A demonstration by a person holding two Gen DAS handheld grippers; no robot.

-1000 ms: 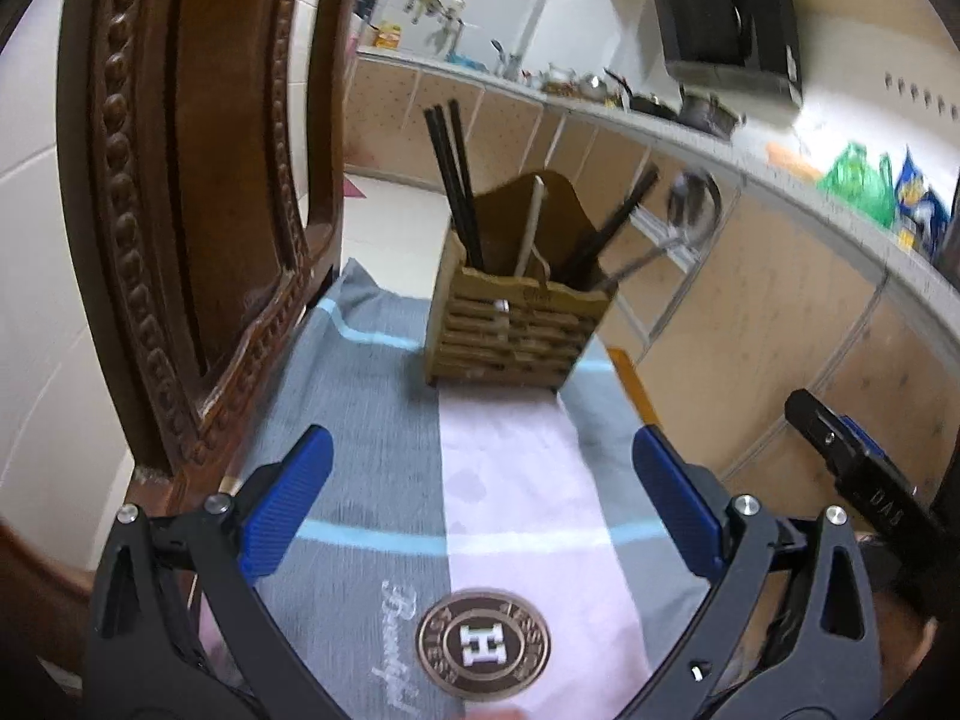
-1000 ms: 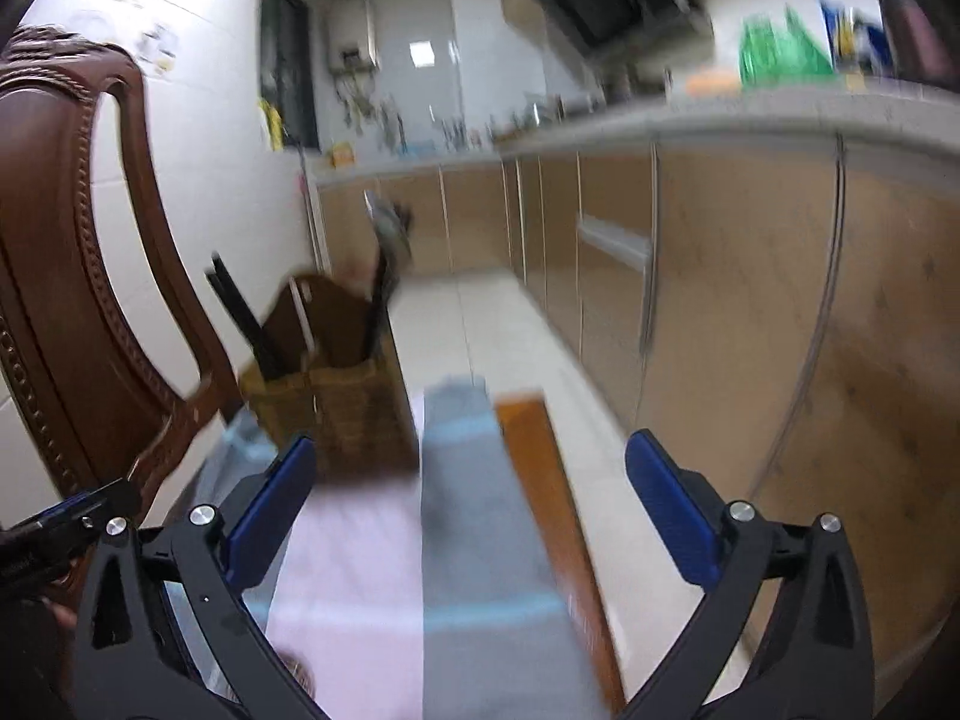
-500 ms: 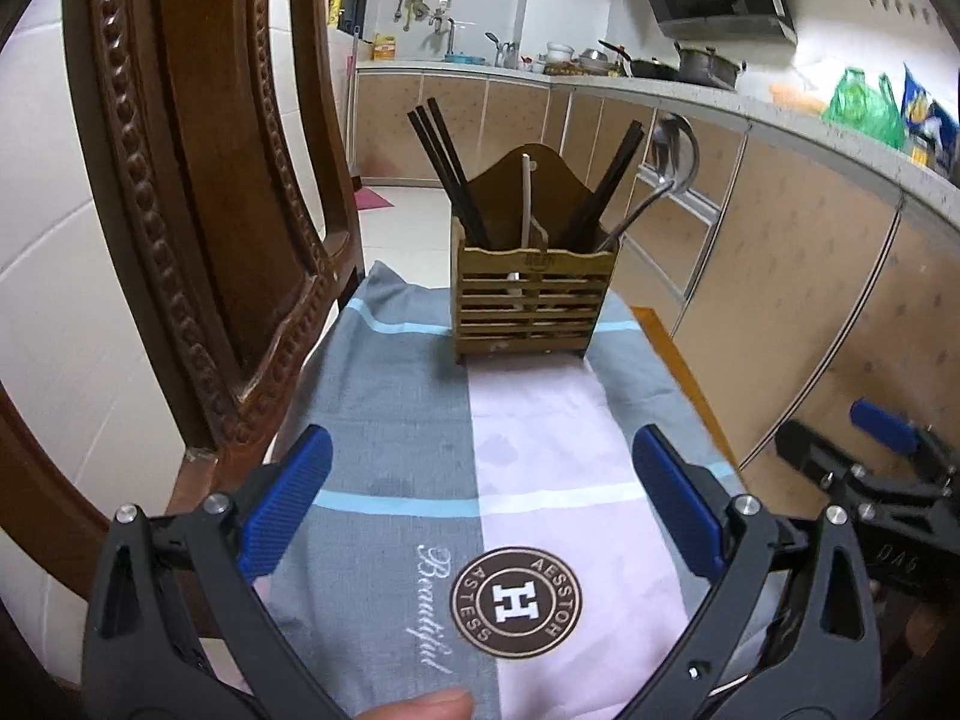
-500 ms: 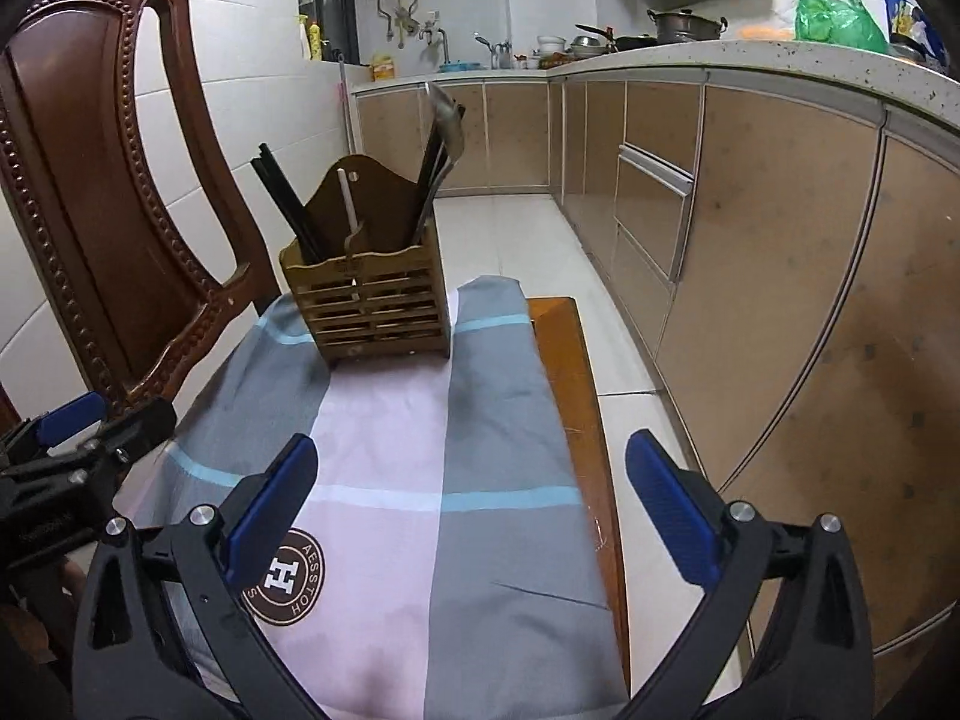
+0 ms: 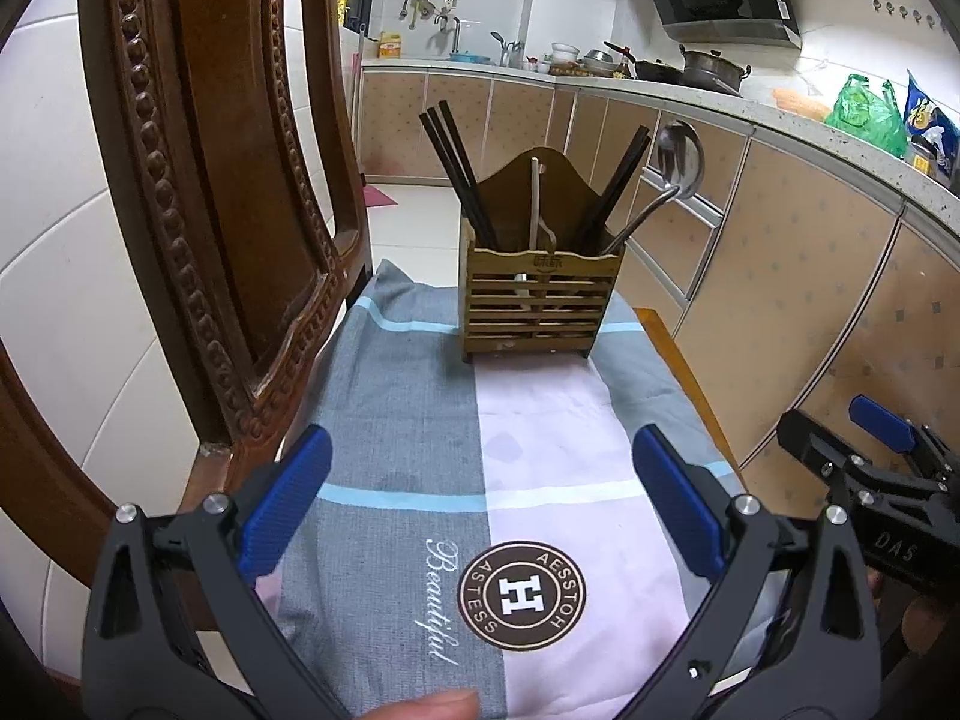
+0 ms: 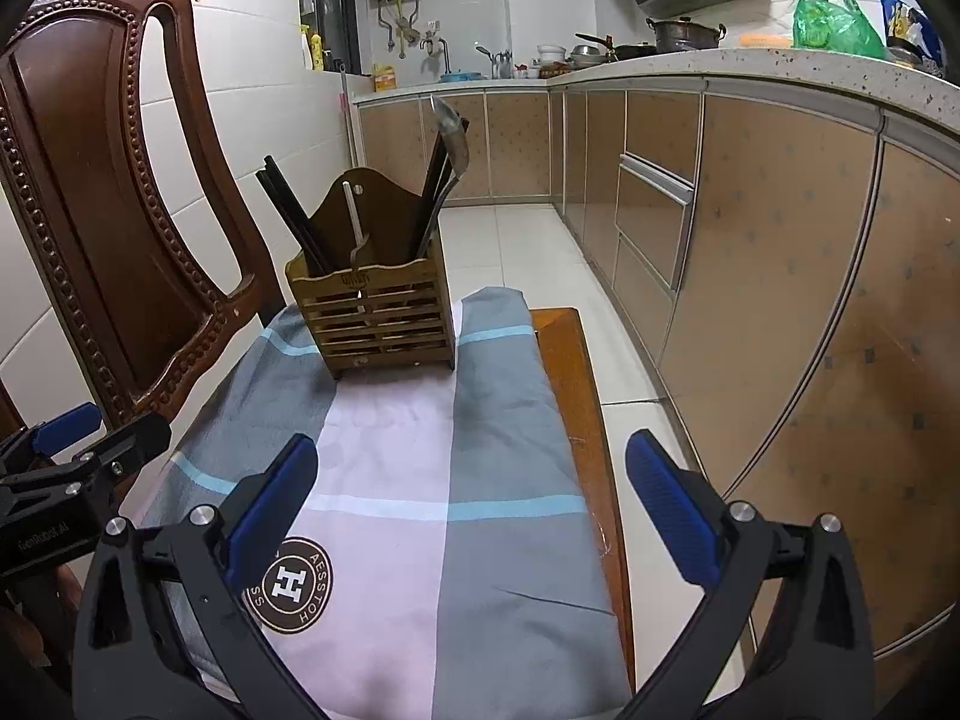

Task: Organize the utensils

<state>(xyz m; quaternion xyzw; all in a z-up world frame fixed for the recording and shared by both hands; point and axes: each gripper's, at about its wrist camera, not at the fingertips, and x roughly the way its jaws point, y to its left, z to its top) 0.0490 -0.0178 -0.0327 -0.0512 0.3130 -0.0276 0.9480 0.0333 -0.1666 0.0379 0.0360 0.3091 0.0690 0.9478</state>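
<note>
Holder: the slatted wooden caddy (image 5: 540, 306) stands upright at frame centre, on the far end of the grey-pink cloth (image 5: 540, 450).
Contents: black chopsticks (image 5: 456, 174), a pale utensil (image 5: 534, 204) and a ladle (image 5: 678, 150) stand inside.
Left gripper (image 5: 480, 510): spread wide, holding nothing, low in frame.
Right gripper (image 6: 474, 504): likewise spread and bare.
Judgement: everything looks stowed; any regrouping calls for one handle pinched high and lifted straight, so the caddy stays put.
</note>
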